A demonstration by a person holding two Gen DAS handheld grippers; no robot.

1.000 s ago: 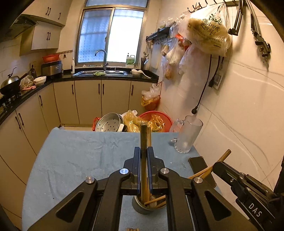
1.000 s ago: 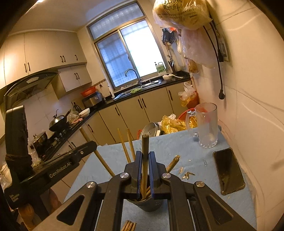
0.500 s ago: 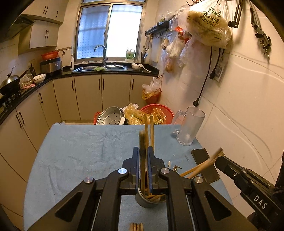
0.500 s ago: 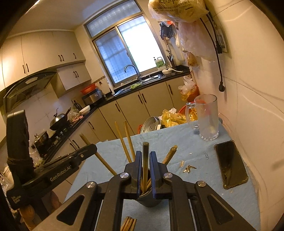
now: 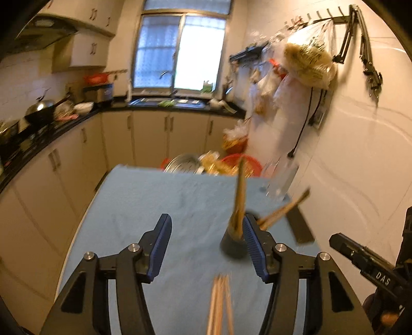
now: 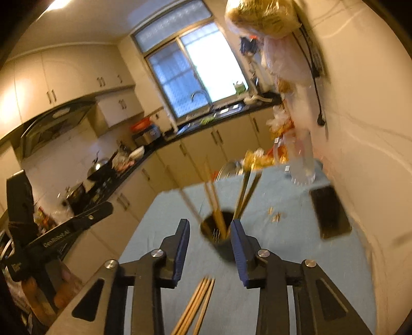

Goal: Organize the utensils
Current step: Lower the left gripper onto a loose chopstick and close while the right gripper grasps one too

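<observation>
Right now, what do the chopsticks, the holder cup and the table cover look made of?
Chopsticks: pale tan, matte sticks, likely bamboo or wood.
Holder cup: dark grey and dull; metal or plastic, the motion blur leaves it open.
Table cover: light blue with a soft, napped look and shallow wrinkles, so probably terry cloth or a similar towel fabric.

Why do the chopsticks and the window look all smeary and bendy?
Left wrist view: motion blur smears the chopsticks in the holder; the window glares white. Right wrist view: blur too, walls bowed by the fisheye lens, ceiling light flaring.
</observation>
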